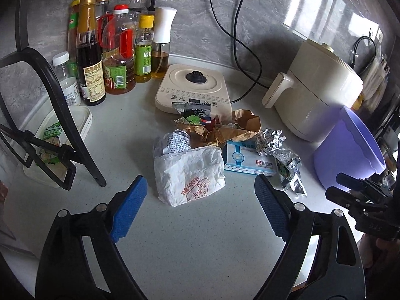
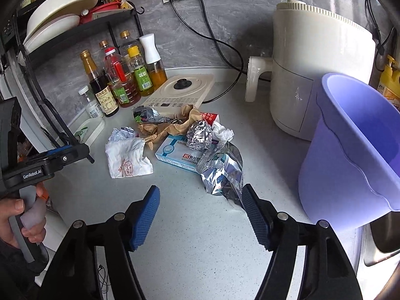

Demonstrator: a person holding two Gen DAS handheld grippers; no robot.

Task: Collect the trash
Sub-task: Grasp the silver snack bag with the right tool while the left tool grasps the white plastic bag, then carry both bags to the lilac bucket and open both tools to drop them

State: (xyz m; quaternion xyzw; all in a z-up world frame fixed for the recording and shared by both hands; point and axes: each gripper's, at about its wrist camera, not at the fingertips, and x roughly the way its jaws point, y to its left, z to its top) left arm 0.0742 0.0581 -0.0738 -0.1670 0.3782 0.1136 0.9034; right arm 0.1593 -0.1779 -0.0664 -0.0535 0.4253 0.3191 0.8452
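On the pale worktop [image 1: 190,245] a heap of trash lies in the middle. Nearest is a crumpled white paper bag [image 1: 188,175] with red print. Behind it lies brown paper [image 1: 232,130], and to the right a flat blue and white box [image 1: 246,158] with a ball of foil [image 1: 271,141] on it. A silver wrapper [image 2: 222,172] lies on the near right side of the heap.

The left gripper [image 1: 200,200] has its jaws open, with the white paper bag just in front of them and nothing between them. The right gripper [image 2: 200,215] is also open and empty; the silver wrapper lies just beyond its right finger. A purple bucket [image 2: 350,155] stands on the right, near a cream air fryer [image 2: 320,70]. Oil bottles [image 1: 117,57] stand far left.
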